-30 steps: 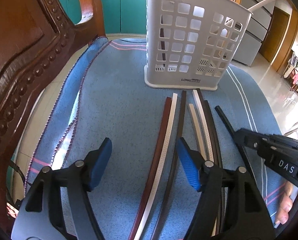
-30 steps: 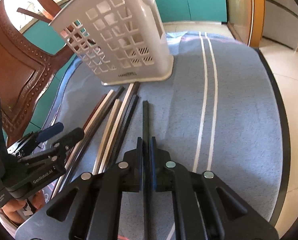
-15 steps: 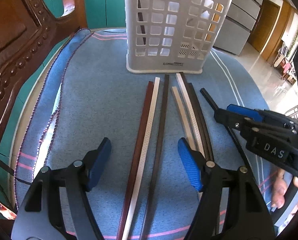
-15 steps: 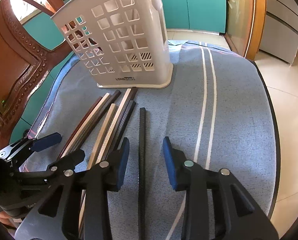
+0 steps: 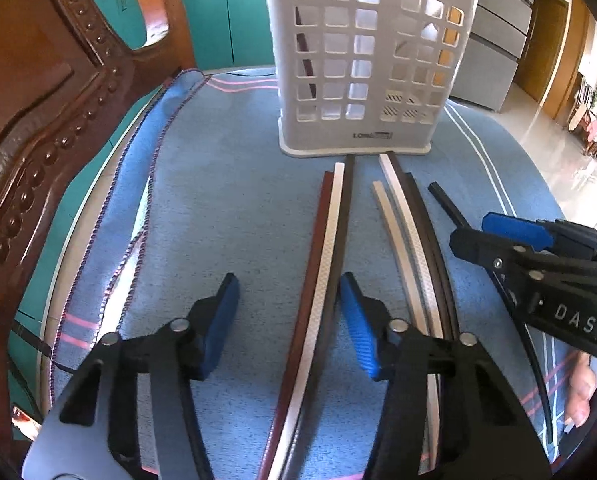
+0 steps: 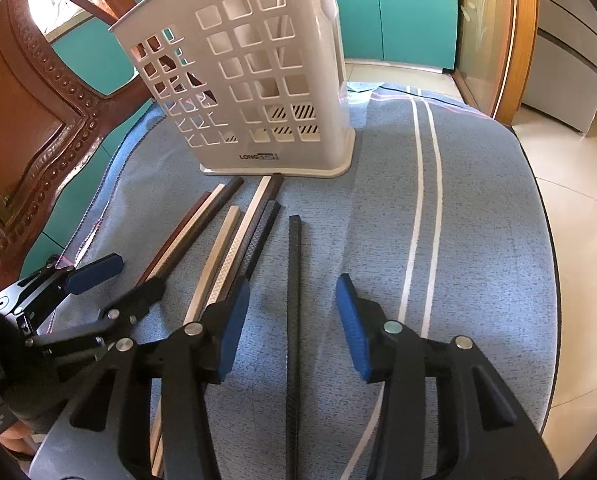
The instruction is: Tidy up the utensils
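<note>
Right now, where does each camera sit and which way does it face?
Left wrist: on the left gripper, looking along its open fingers at the chopsticks and white basket; the right gripper shows.
Right wrist: on the right gripper, fingers open astride the black chopstick.
Shared: basket, chopsticks, blue cloth.

Chopsticks [image 5: 330, 240] flat on cloth, ends near upright white basket [image 5: 362, 60], possibly touching

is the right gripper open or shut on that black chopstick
Open. In the right wrist view the right gripper has its jaws spread wide, and the black chopstick lies loose on the blue cloth between them.
</note>
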`<state>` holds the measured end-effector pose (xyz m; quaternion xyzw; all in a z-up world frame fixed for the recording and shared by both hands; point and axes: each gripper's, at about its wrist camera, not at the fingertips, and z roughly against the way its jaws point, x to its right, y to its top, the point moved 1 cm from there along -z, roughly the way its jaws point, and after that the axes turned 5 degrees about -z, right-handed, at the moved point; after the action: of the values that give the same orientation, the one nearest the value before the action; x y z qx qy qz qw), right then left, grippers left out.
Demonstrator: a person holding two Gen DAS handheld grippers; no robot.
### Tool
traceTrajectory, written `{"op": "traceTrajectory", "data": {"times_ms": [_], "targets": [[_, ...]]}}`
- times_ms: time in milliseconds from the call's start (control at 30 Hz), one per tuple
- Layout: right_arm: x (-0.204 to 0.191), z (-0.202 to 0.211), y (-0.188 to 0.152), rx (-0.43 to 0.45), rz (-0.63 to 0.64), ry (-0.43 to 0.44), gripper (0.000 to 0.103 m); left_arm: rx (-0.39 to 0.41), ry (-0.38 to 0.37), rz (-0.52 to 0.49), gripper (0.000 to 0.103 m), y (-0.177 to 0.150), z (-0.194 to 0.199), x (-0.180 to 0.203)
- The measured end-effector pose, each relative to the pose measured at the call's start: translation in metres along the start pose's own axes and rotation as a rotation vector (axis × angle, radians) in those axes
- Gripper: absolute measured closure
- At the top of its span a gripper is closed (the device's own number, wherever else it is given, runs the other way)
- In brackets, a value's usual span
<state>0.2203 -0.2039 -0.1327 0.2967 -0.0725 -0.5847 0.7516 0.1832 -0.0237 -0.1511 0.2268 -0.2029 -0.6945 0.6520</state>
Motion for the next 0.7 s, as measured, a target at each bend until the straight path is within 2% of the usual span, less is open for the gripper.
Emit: {"op": "traceTrajectory", "data": {"times_ms": [700], "targets": [[-0.0062, -0.0024, -0.001, 0.001, 0.013, -0.001, 0.049, -0.002, -0.005, 0.0, 0.053, -0.0011, 0.0005, -0.0009]]}}
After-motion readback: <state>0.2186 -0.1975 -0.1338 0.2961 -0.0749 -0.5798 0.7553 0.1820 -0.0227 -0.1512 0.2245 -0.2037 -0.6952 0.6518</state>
